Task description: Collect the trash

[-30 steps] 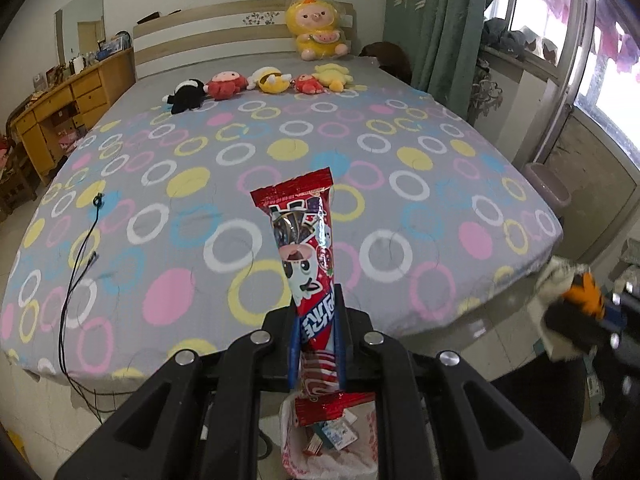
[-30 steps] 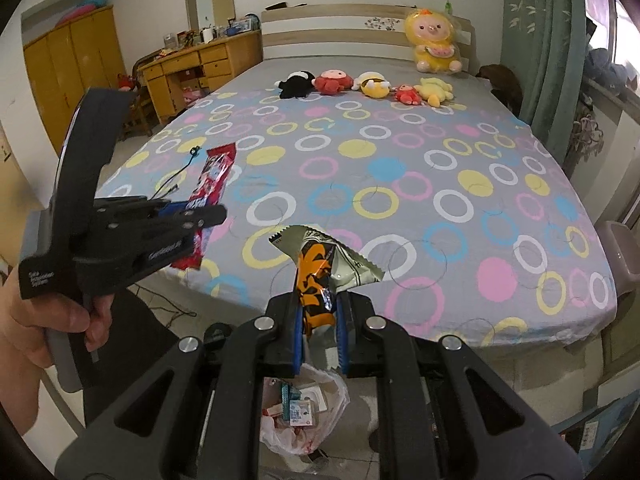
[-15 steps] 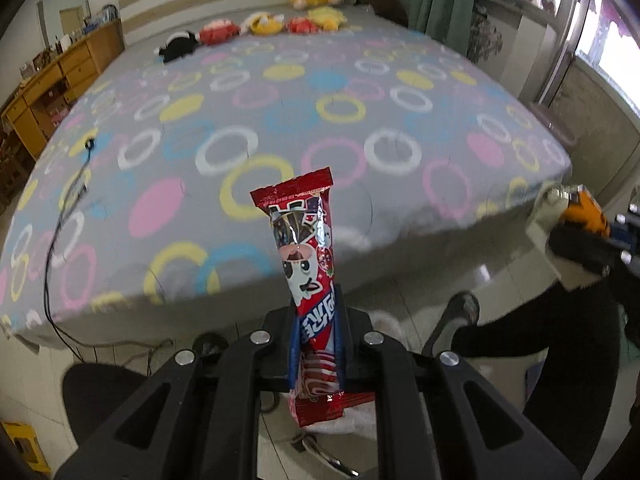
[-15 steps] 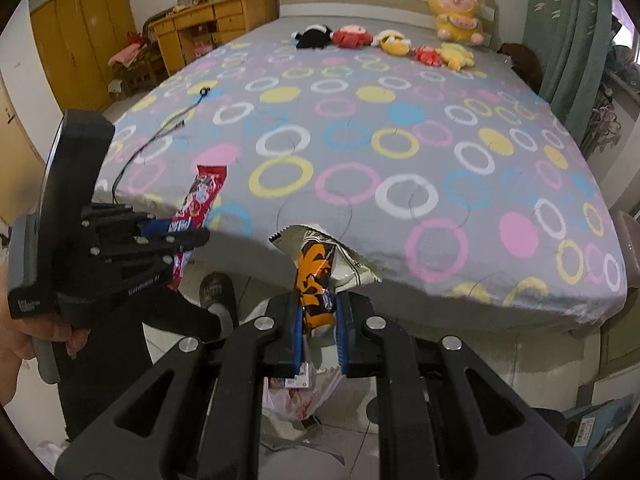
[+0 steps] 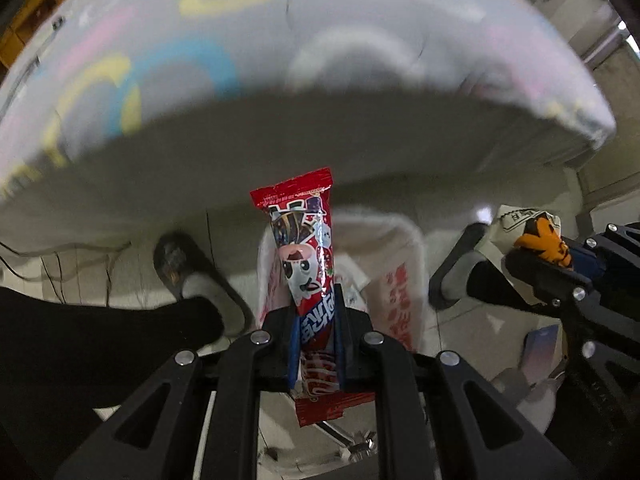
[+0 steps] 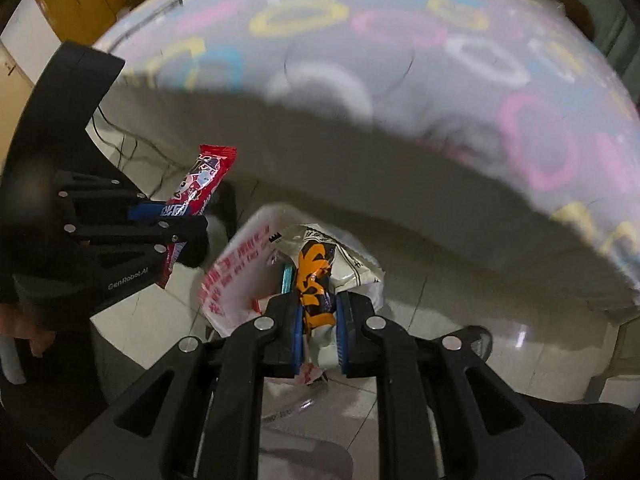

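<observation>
My left gripper is shut on a long red snack wrapper that stands upright between its jaws. It also shows in the right wrist view, at the left. My right gripper is shut on a crumpled orange and cream wrapper, which also shows in the left wrist view. Both grippers hang above a white plastic trash bag with red print, open on the floor, also in the left wrist view. Some trash lies inside the bag.
The bed with its ring-patterned sheet fills the top of both views, its edge just beyond the bag. The person's slippered feet stand on the tiled floor either side of the bag. Black cables hang at the left.
Both grippers have tilted down from over the bed toward the floor. The trash bag now lies right under both held wrappers.
</observation>
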`<action>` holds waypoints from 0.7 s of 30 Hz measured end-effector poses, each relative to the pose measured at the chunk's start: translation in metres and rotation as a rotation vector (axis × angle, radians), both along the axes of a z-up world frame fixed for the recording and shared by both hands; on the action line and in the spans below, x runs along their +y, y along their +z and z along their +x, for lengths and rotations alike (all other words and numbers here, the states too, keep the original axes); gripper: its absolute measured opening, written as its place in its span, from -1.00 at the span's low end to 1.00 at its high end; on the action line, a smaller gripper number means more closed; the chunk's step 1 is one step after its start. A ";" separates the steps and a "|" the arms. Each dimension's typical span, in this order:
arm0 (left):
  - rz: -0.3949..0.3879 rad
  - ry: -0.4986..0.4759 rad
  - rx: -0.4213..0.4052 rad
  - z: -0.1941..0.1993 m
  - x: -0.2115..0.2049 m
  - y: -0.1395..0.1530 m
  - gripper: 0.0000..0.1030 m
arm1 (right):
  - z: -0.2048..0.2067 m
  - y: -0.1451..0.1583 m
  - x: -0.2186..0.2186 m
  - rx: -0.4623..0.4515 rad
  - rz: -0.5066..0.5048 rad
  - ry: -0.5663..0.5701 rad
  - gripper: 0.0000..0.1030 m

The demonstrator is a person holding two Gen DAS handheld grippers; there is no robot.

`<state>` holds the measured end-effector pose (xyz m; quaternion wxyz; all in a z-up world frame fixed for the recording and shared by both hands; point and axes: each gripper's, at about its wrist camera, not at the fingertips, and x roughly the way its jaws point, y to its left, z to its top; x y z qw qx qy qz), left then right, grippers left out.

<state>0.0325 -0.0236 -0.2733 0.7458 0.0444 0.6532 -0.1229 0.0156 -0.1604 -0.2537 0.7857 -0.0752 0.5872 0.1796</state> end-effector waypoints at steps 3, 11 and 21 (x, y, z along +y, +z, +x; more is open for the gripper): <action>-0.005 0.027 0.092 0.001 0.000 -0.034 -0.73 | 0.006 -0.028 0.005 0.060 -0.002 0.022 -0.76; 0.037 0.049 0.176 0.006 -0.009 -0.076 -0.73 | 0.018 -0.072 0.014 0.169 -0.001 0.021 -0.73; 0.048 0.109 0.207 0.010 0.007 -0.087 0.46 | 0.031 -0.077 0.000 0.185 0.016 -0.025 0.34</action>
